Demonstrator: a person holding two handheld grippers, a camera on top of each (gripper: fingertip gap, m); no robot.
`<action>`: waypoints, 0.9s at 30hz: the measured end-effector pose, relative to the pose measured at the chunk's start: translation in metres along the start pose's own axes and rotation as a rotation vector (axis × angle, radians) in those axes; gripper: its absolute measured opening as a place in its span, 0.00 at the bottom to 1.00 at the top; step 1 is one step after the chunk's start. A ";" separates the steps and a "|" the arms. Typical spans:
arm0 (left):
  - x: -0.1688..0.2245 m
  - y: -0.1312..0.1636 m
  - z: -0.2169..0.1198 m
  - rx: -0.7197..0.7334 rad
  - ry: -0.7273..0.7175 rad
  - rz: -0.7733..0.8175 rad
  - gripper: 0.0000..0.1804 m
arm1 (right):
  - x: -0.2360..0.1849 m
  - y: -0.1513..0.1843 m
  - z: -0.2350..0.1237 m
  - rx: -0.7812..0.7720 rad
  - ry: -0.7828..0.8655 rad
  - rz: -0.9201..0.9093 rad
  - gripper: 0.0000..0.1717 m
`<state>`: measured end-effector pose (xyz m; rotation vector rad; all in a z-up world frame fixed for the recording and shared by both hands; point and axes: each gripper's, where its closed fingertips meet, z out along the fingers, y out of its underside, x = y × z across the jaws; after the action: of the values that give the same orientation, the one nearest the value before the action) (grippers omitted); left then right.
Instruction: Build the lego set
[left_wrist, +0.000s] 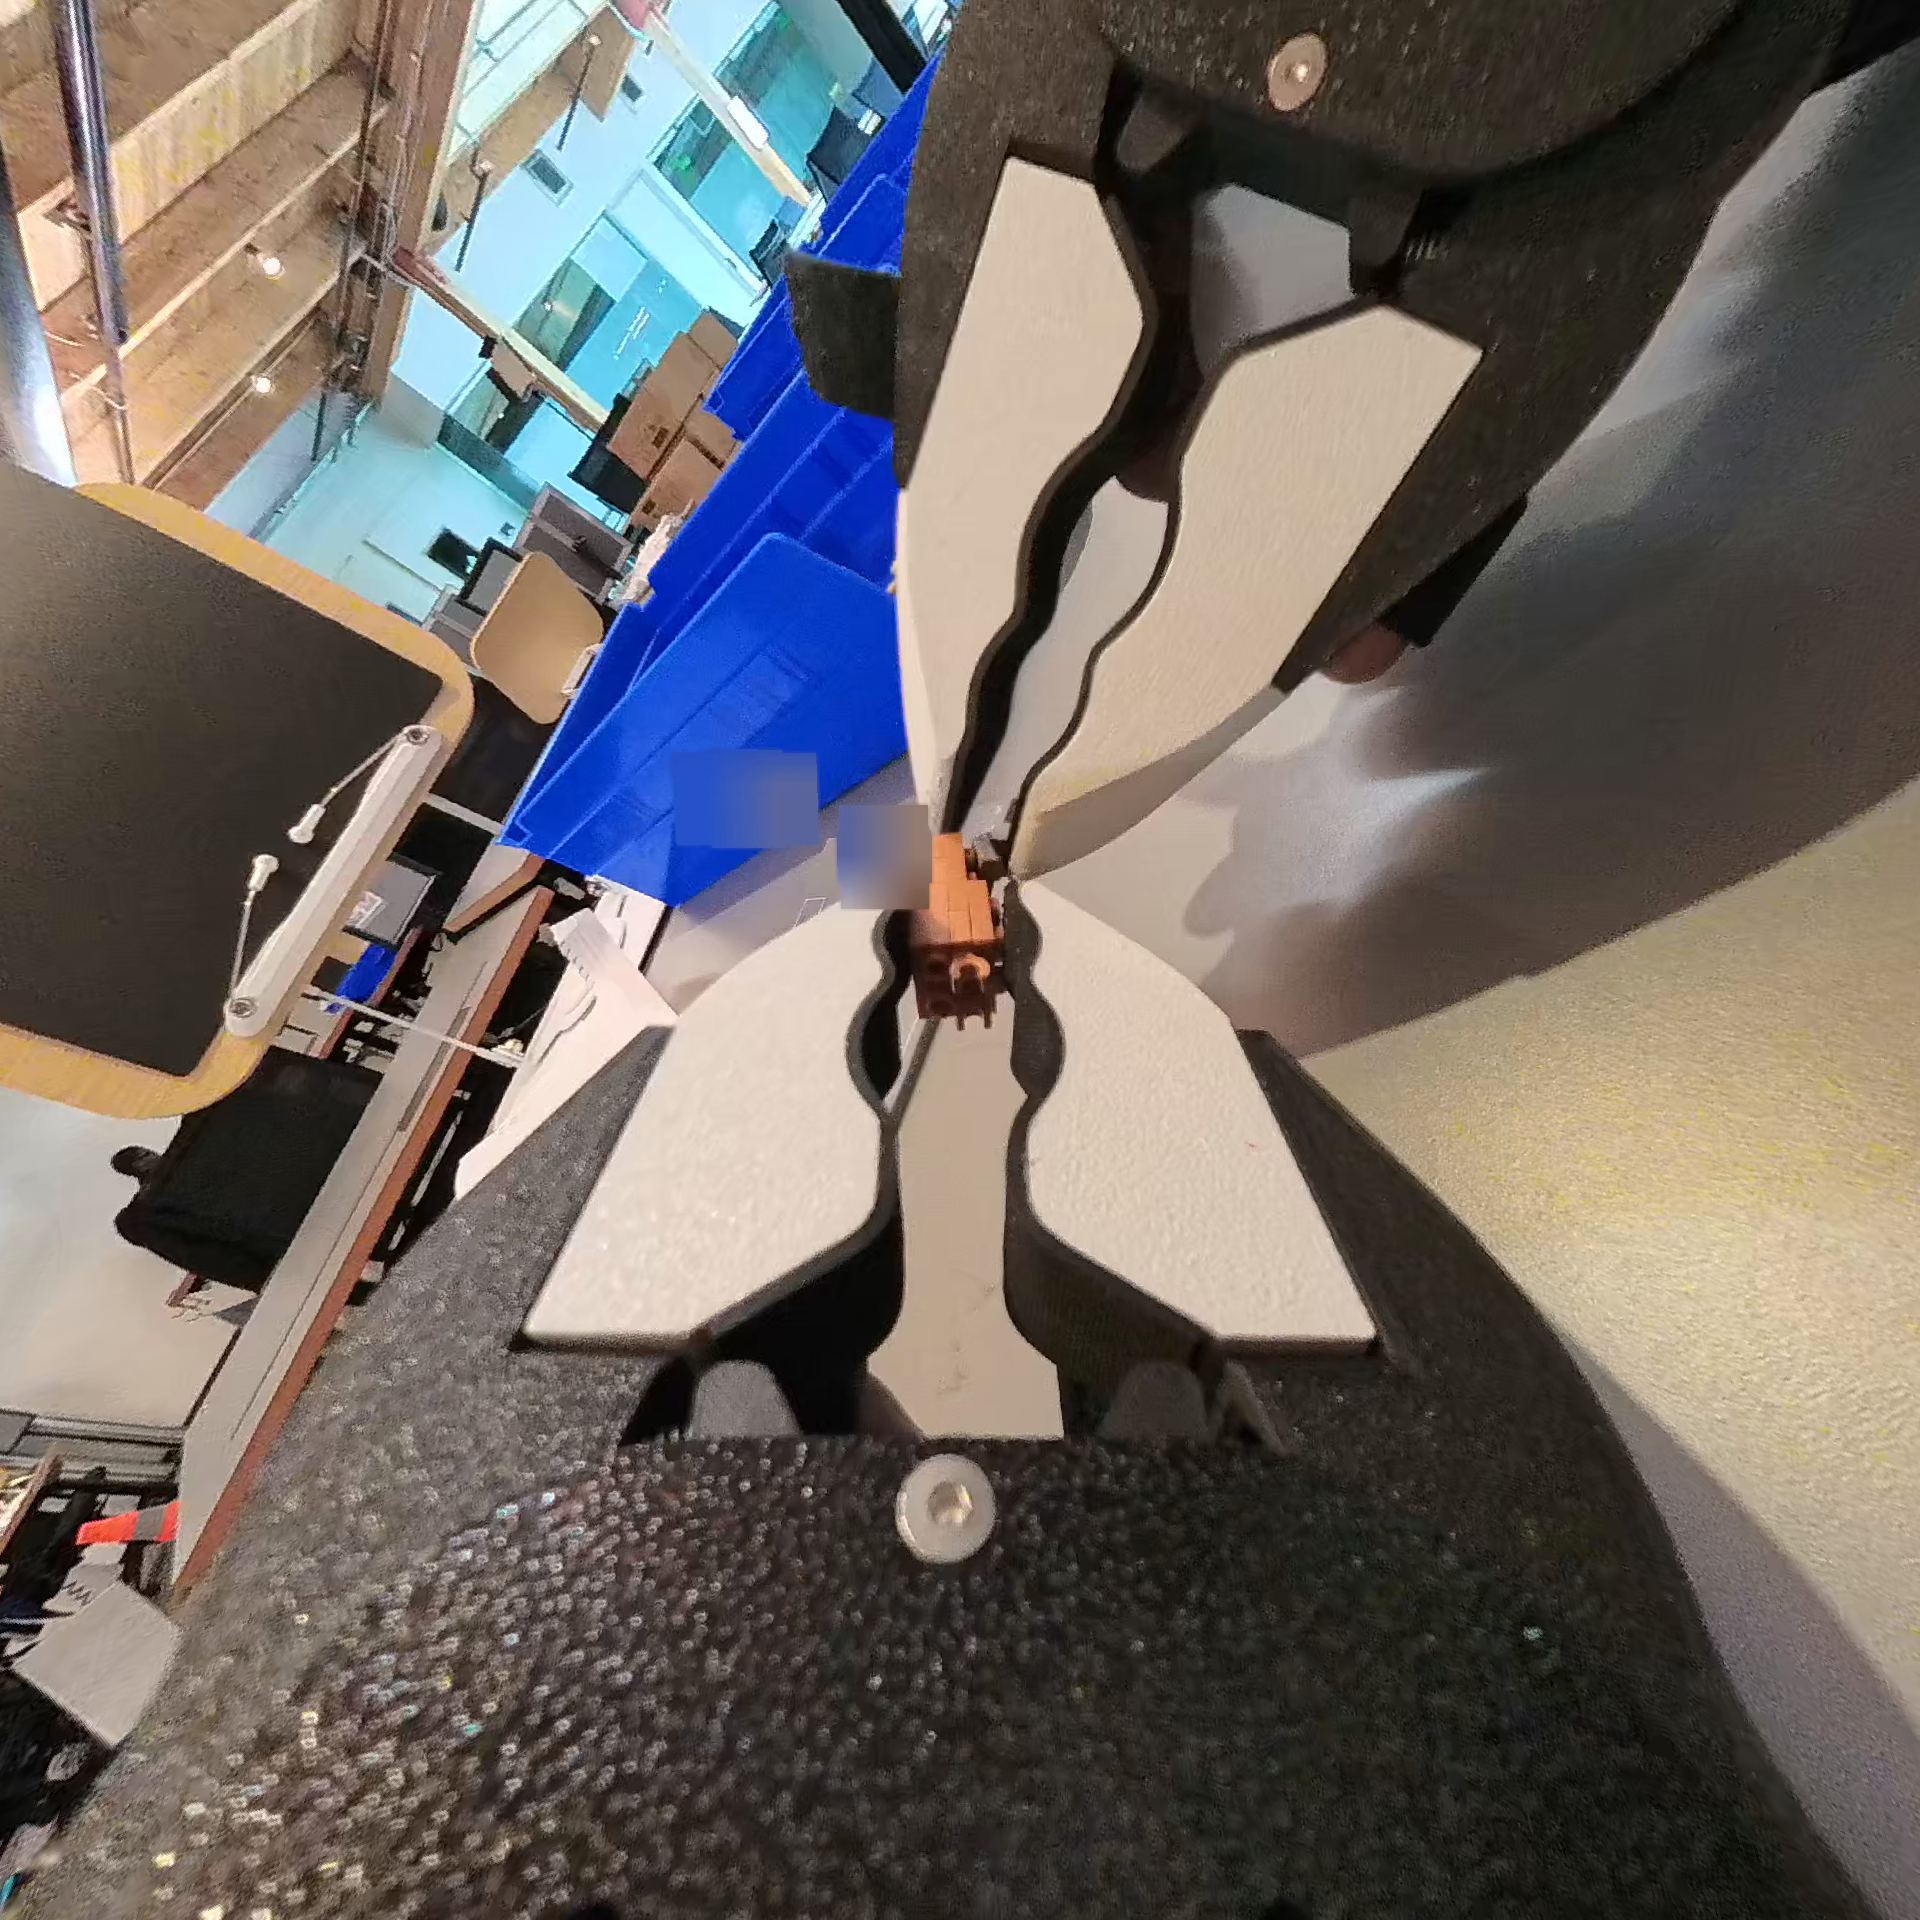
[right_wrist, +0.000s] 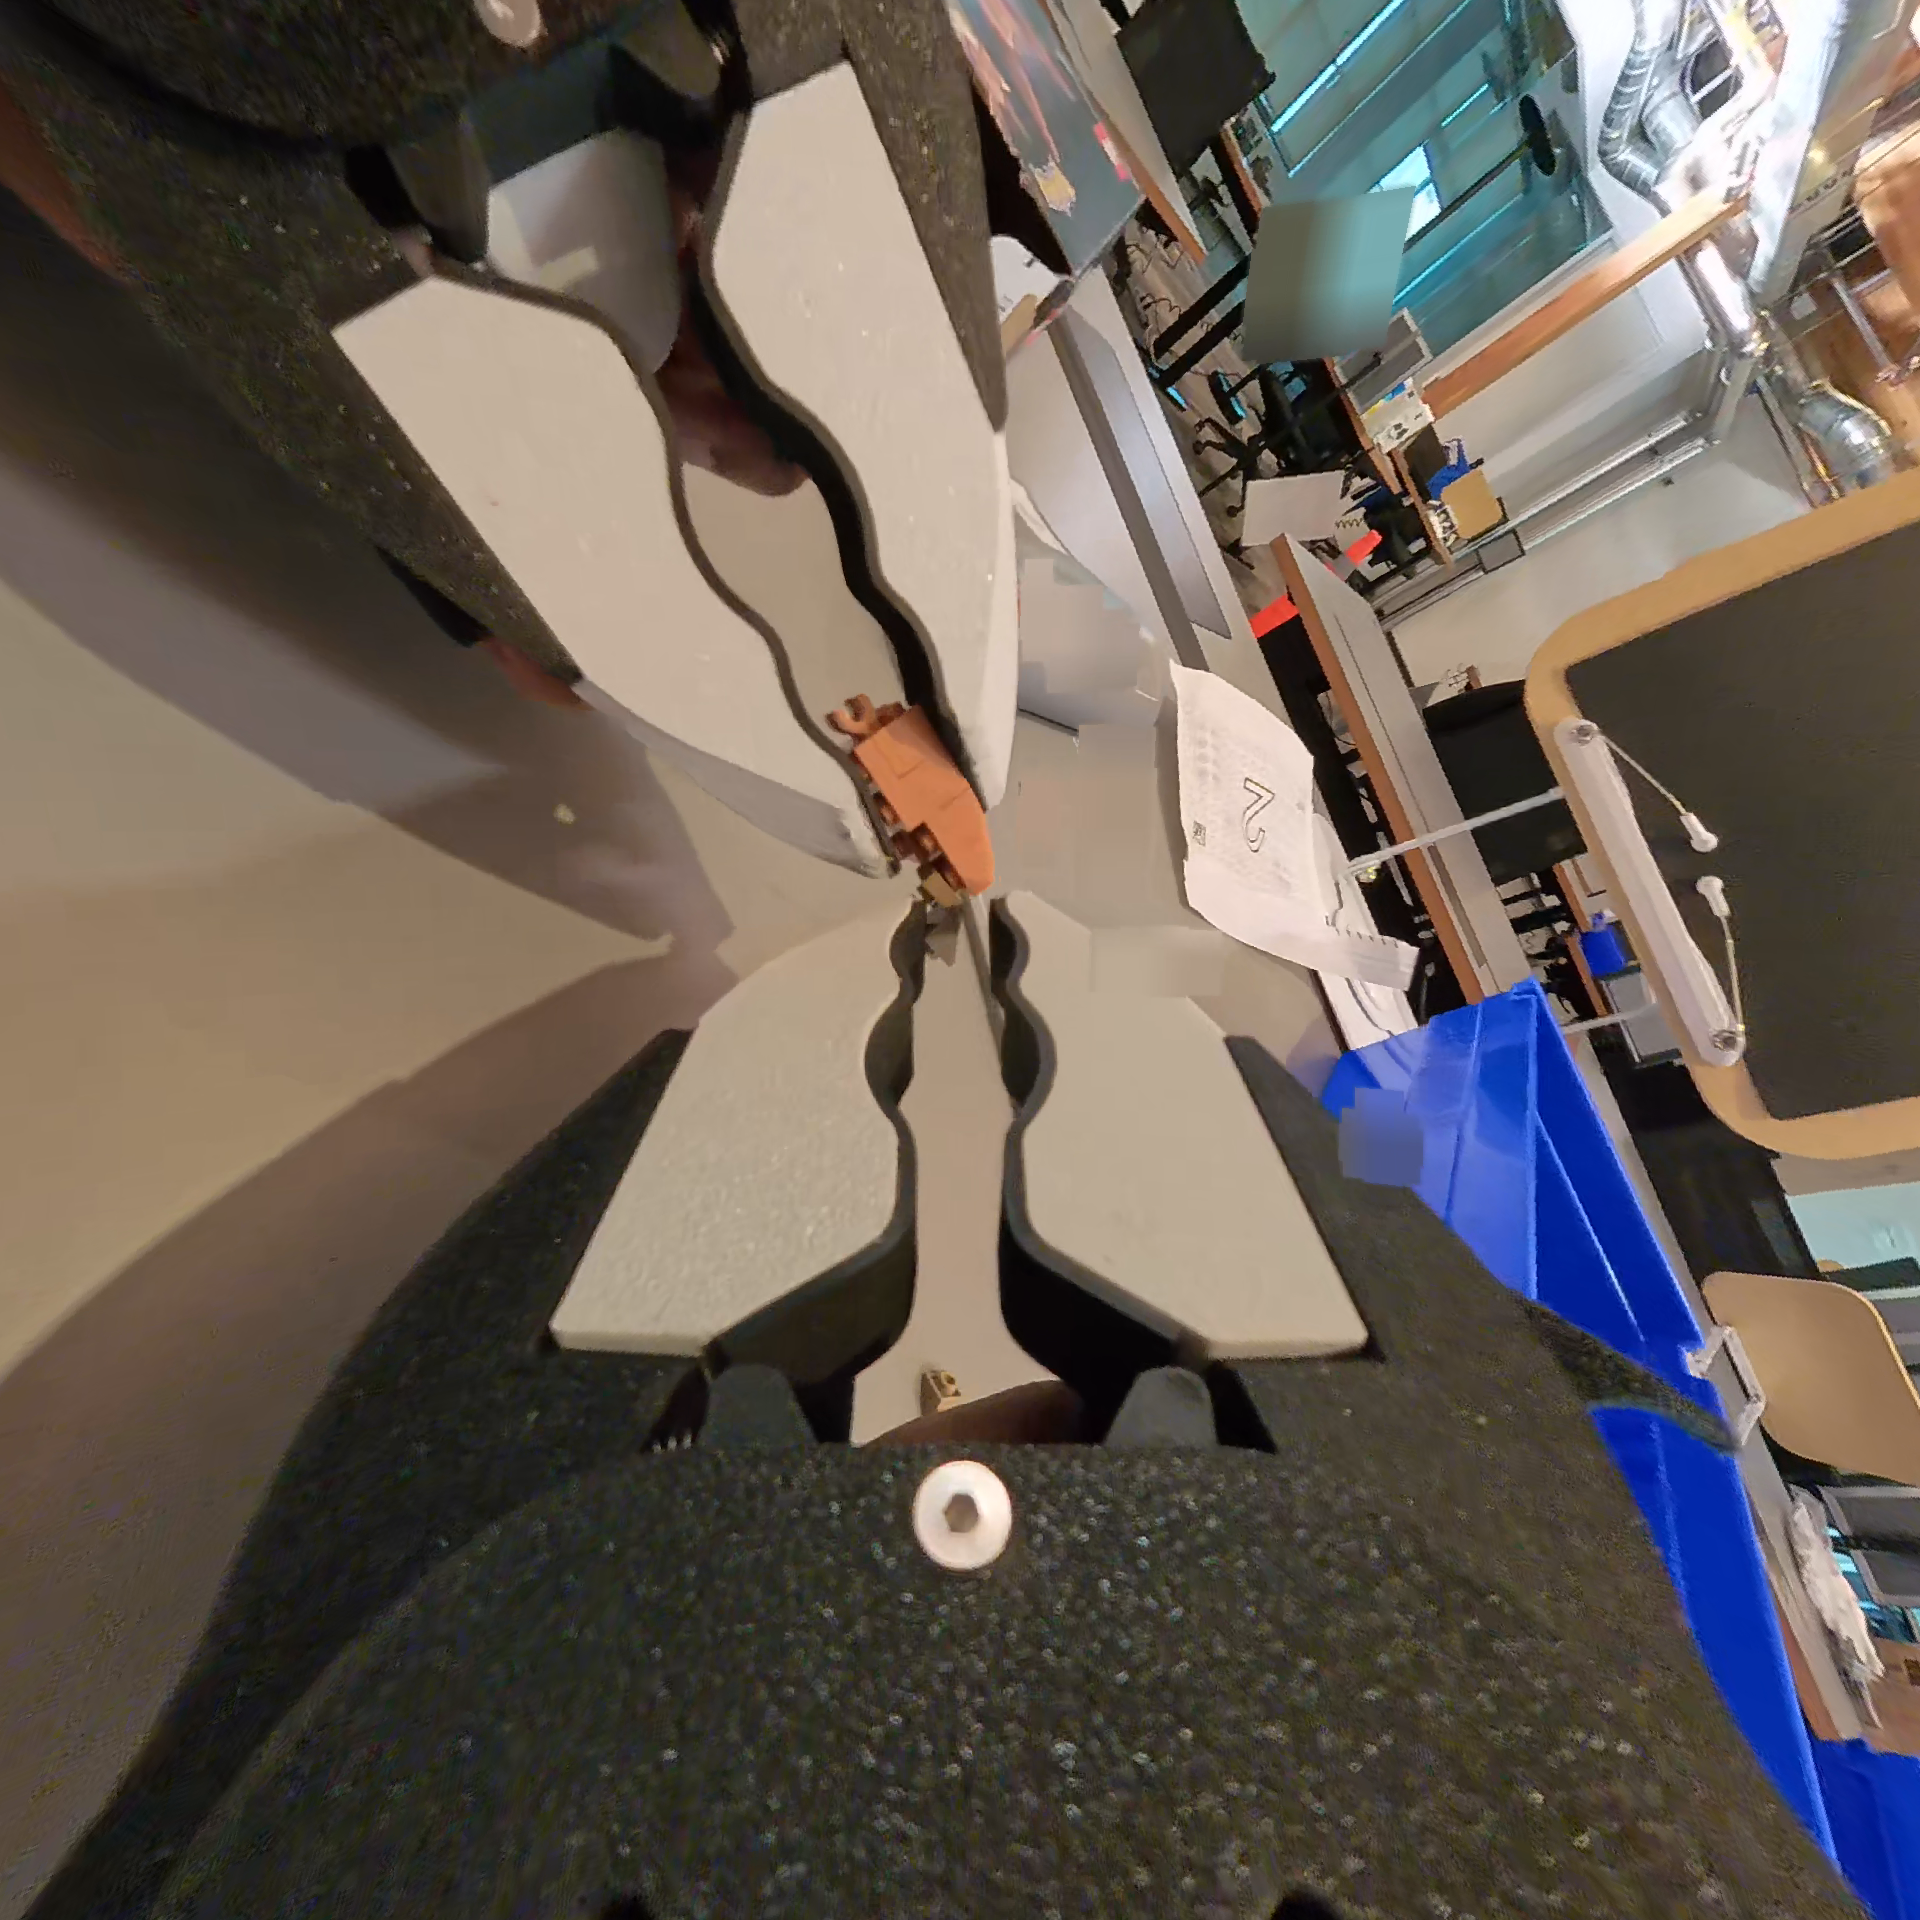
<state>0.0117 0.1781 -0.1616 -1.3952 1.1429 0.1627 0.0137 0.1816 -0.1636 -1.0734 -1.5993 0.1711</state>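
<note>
My left gripper (left_wrist: 951, 935) is shut on a small brown-orange brick assembly (left_wrist: 958, 925), with both pads against its sides. It also shows in the right wrist view (right_wrist: 920, 795), clamped between the left gripper's fingers (right_wrist: 790, 727). My right gripper (right_wrist: 961, 935) meets it tip to tip, and its jaws stand a little apart. A small tan-grey piece (right_wrist: 940, 883) sticks out of the assembly's end, just in front of the right fingertips. It lies near one pad and a gap shows beside it. In the left wrist view the right gripper (left_wrist: 987, 847) comes in from above.
Both grippers are above a pale table (left_wrist: 1610, 1247). Blue bins (left_wrist: 727, 707) (right_wrist: 1538, 1174) stand along its far side. A printed sheet of paper (right_wrist: 1247, 810) lies near them. A black-seated wooden chair (left_wrist: 156, 779) (right_wrist: 1766, 831) is beyond the bins. A grey sleeve (left_wrist: 1662, 623) is behind the right gripper. Both grippers' tips are close together, under 4 cm apart.
</note>
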 end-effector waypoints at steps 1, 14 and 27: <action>0.000 0.000 0.000 -0.004 -0.003 0.000 0.09 | 0.000 0.000 0.000 0.000 0.008 -0.003 0.06; 0.000 0.004 0.001 -0.033 -0.004 0.013 0.09 | 0.003 0.000 0.002 -0.003 0.050 -0.079 0.09; 0.005 0.005 0.001 -0.050 0.025 0.057 0.09 | -0.003 0.002 0.003 -0.004 0.021 -0.141 0.08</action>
<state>0.0114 0.1773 -0.1687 -1.4125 1.2073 0.2165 0.0121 0.1814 -0.1679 -0.9578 -1.6502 0.0618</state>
